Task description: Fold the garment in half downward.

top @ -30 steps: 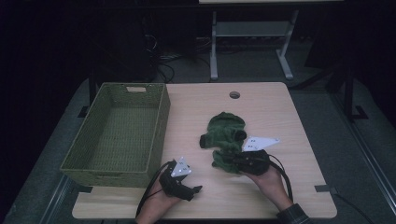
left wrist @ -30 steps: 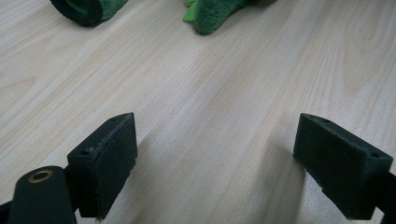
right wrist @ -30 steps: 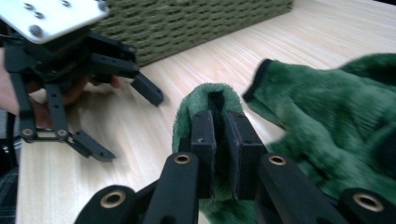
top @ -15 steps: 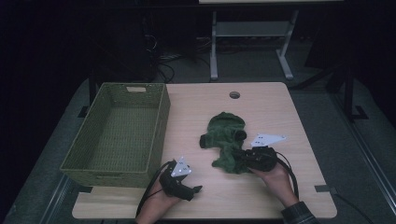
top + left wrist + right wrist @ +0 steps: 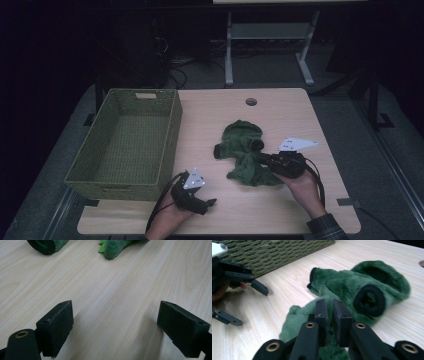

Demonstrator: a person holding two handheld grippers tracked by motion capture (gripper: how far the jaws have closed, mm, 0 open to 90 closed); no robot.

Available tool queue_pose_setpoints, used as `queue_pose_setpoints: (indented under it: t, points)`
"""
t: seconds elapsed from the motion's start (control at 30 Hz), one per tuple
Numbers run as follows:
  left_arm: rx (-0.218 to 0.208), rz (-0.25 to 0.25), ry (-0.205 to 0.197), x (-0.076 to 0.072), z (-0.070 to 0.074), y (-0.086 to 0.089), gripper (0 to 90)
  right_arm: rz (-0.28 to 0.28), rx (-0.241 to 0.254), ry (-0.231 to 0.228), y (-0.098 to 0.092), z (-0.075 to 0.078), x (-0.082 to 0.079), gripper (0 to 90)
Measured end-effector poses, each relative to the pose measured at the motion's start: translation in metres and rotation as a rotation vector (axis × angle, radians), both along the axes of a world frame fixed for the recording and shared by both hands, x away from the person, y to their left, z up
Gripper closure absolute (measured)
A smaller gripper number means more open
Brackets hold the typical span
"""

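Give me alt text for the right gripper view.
The right claw, nearly shut, pinches a fuzzy green garment lying on a pale wooden table. Beyond it, the left claw stands open near a green woven basket.

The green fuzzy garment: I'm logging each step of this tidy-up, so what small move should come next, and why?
Probably lift the green fuzzy garment clear of the table. The right gripper is shut on its fabric, the left gripper rests open on bare wood, and the green basket stands empty to the left.
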State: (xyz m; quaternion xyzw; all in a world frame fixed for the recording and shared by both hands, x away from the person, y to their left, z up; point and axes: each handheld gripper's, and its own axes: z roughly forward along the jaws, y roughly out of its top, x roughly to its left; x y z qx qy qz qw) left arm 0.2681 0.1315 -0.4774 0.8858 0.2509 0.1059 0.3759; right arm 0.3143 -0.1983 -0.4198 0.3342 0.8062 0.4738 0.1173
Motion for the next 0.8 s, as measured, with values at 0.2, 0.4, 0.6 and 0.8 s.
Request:
queue_pose_setpoints:
  t: [0.2,0.4,0.6,0.8]
  points:
    - [0.003,-0.002,-0.002,0.001,0.0,0.0,12.7,0.008,0.01,-0.023,0.011,0.003,0.009,86.7]
    - [0.003,-0.003,0.001,0.001,0.0,0.0,12.7,0.026,-0.031,0.019,0.023,-0.007,0.019,88.3]
    - [0.003,-0.002,0.001,0.001,0.0,0.0,12.7,0.051,-0.122,0.076,0.032,-0.029,0.015,88.3]
    - [0.003,-0.002,0.001,0.0,0.0,0.0,12.7,0.071,-0.172,0.1,0.038,-0.039,0.009,88.4]
